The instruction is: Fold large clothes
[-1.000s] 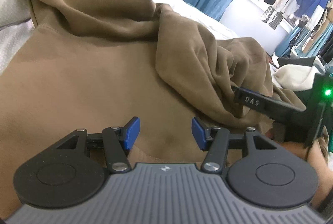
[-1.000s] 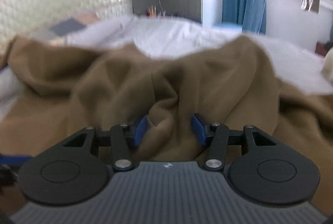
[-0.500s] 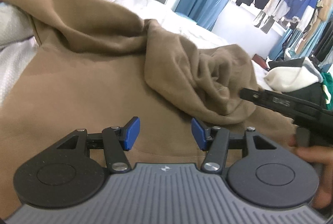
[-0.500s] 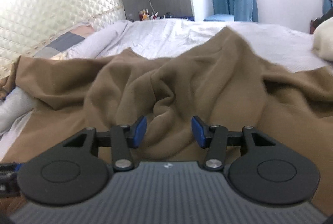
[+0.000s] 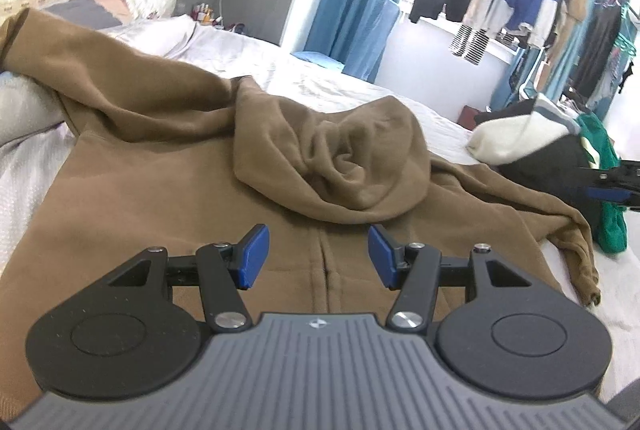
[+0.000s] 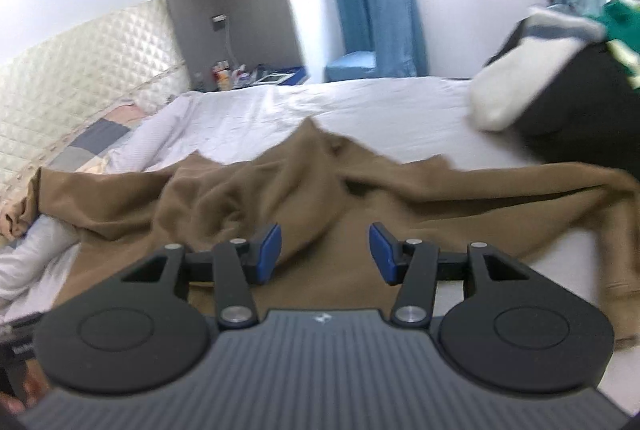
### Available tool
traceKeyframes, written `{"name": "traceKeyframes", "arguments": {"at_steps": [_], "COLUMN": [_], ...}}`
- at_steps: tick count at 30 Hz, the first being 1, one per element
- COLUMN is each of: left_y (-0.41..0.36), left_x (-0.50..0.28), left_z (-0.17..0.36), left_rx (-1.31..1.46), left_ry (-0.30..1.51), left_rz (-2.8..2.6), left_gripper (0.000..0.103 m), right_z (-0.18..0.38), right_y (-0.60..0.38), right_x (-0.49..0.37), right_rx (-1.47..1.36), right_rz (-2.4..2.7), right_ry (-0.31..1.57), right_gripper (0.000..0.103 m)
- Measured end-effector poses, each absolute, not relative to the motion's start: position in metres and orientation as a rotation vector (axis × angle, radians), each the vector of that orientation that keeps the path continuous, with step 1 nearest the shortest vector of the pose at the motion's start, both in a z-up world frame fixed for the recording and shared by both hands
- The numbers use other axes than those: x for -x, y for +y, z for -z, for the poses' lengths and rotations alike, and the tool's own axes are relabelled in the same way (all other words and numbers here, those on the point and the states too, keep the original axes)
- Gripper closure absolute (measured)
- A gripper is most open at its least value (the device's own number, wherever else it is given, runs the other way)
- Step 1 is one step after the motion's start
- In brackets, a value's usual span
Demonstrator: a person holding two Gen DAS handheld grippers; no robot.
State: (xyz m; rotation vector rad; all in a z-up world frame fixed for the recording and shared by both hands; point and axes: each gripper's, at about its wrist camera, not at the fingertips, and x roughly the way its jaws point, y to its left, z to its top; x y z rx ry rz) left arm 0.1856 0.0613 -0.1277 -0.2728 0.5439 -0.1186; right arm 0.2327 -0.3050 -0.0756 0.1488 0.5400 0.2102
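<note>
Left hand-held gripper (image 5: 316,254) and right hand-held gripper (image 6: 325,250) both parted, nothing held, one brown hoodie (image 5: 168,174), one clothes pile (image 5: 536,146)

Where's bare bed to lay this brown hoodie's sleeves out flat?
Bare white sheet lies beyond the brown hoodie, toward the blue curtains. At the hoodie's right the clothes pile crowds it; at its left, rumpled bedding.

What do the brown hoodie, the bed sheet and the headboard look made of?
Brown hoodie: thick matte knit, probably cotton fleece; soft rounded folds, no sheen.
Bed sheet: thin pale woven fabric with fine creases, likely cotton.
Headboard: cream quilted padding, slightly glossy, maybe faux leather; the diamond tufting catches light.
</note>
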Motion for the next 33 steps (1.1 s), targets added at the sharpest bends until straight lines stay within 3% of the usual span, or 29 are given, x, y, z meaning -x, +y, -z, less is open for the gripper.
{"name": "traceKeyframes", "arguments": {"at_steps": [16, 18, 19, 20, 33], "left_y": [0.042, 0.041, 0.041, 0.04, 0.037], "left_x": [-0.164, -0.168, -0.171, -0.173, -0.211], "left_z": [0.143, 0.146, 0.148, 0.15, 0.167], "left_rx": [0.23, 0.224, 0.223, 0.223, 0.237], "left_ry": [0.607, 0.617, 0.621, 0.627, 0.7], "left_rz": [0.104, 0.097, 0.096, 0.094, 0.042], "left_gripper": [0.042, 0.042, 0.042, 0.042, 0.042], "right_z": [0.118, 0.126, 0.13, 0.134, 0.208], "right_y": [-0.456, -0.471, -0.479, -0.489, -0.578], "right_x": [-0.222, -0.228, -0.231, -0.234, -0.269], "right_rx": [-0.164, -0.17, -0.186, -0.208, -0.43], "right_rz": [0.009, 0.047, 0.064, 0.077, 0.119], "right_ry": [0.621, 0.626, 0.623, 0.616, 0.635], "right_gripper": [0.051, 0.038, 0.019, 0.011, 0.011]}}
